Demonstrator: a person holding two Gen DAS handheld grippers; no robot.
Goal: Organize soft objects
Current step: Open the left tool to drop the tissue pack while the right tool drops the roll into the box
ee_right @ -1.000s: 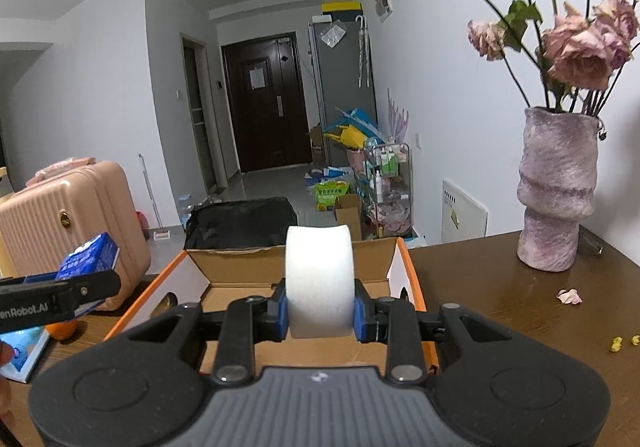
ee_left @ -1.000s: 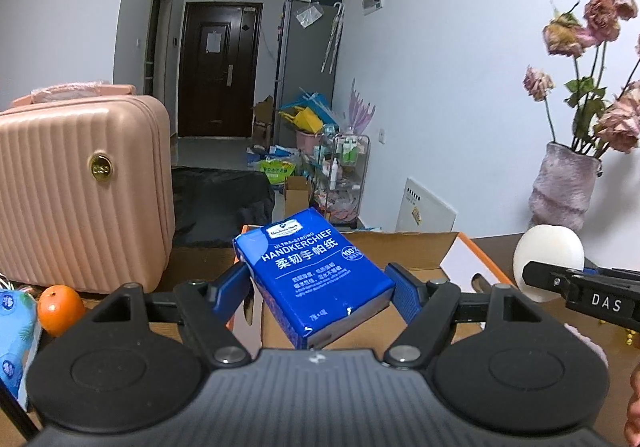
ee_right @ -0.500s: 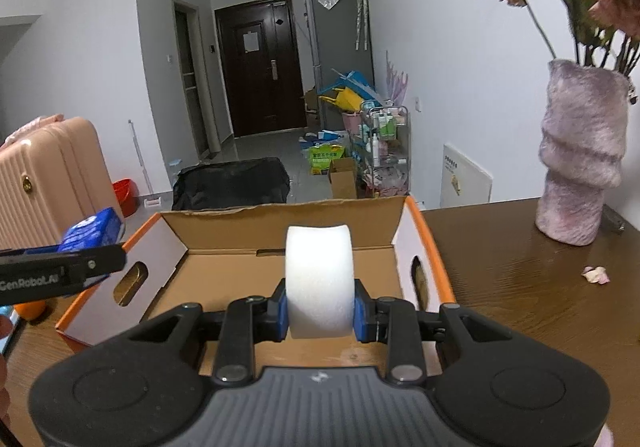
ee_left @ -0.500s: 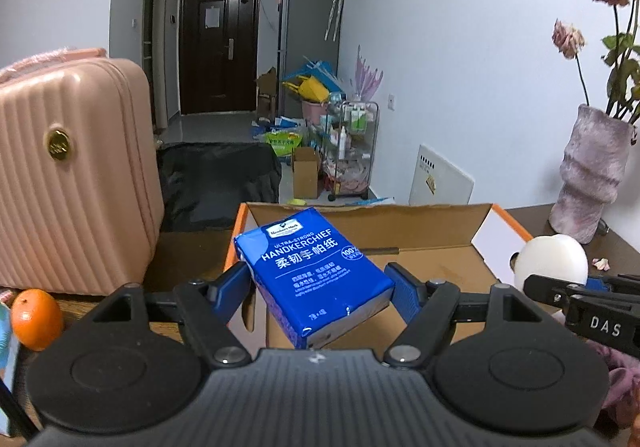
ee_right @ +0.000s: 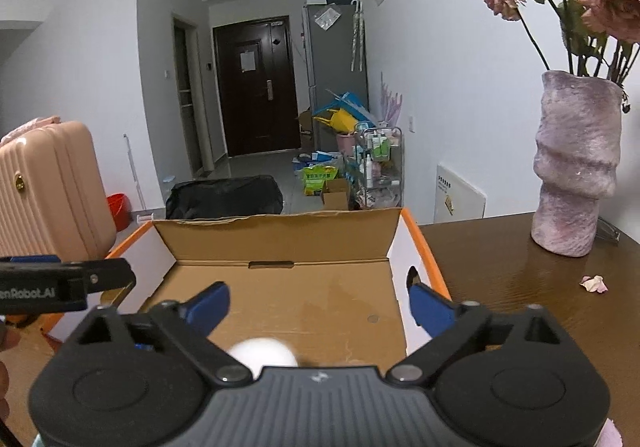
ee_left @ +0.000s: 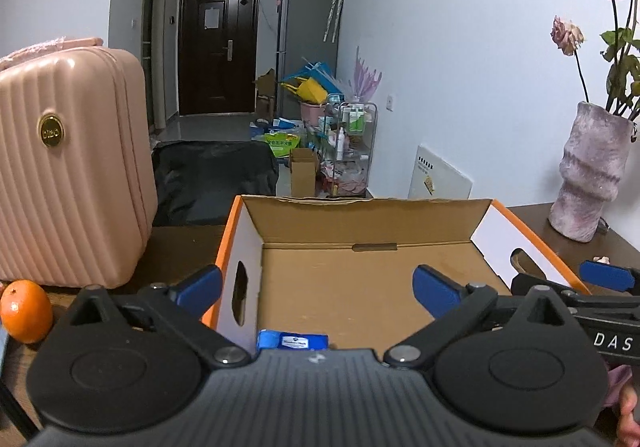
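Note:
An open cardboard box [ee_left: 360, 231] with orange edges stands on the brown table; it also shows in the right wrist view [ee_right: 280, 239]. My left gripper [ee_left: 318, 287] is open above the box's near left part. The blue handkerchief tissue pack [ee_left: 294, 341] lies just below it, mostly hidden by the gripper body. My right gripper [ee_right: 320, 305] is open above the box's near right part. The white roll [ee_right: 264, 353], blurred, is just below it. The right gripper shows at the right edge of the left wrist view [ee_left: 600, 287], the left gripper at the left of the right wrist view [ee_right: 60, 283].
A pink suitcase [ee_left: 68, 175] stands left of the box, with an orange [ee_left: 26, 311] in front of it. A pink vase [ee_right: 576, 167] with dried roses stands on the table at the right, a fallen petal [ee_right: 594, 283] near it.
Both grippers have opened over the box. The blue tissue pack has left the left gripper and the white roll has left the right gripper; both have dropped into the box.

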